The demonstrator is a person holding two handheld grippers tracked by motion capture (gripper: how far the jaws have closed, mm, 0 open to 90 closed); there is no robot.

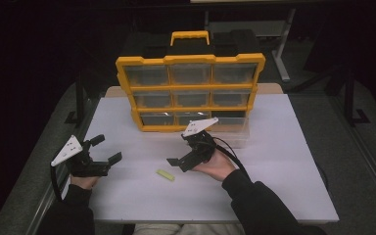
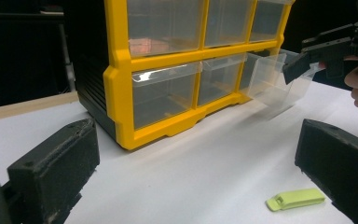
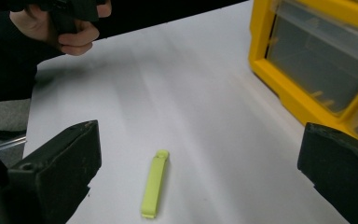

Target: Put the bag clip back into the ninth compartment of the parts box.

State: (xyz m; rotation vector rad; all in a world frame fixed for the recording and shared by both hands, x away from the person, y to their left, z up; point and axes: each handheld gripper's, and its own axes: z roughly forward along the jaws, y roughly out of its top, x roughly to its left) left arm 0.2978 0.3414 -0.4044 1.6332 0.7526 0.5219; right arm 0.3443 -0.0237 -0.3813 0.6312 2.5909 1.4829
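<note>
Our right claw (image 1: 188, 155) hung with its jaws spread wide and nothing between them, just above the small flat lime-green plastic clip (image 3: 154, 183) that lay on the white tabletop (image 1: 274, 161) slightly to its left. Our left claw (image 1: 104, 152) was spread and empty too, near the tabletop's left edge, well apart from the clip. Behind stood the yellow-framed organiser of clear plastic drawers (image 1: 191, 93), its bottom right drawer (image 2: 279, 81) pulled out.
</note>
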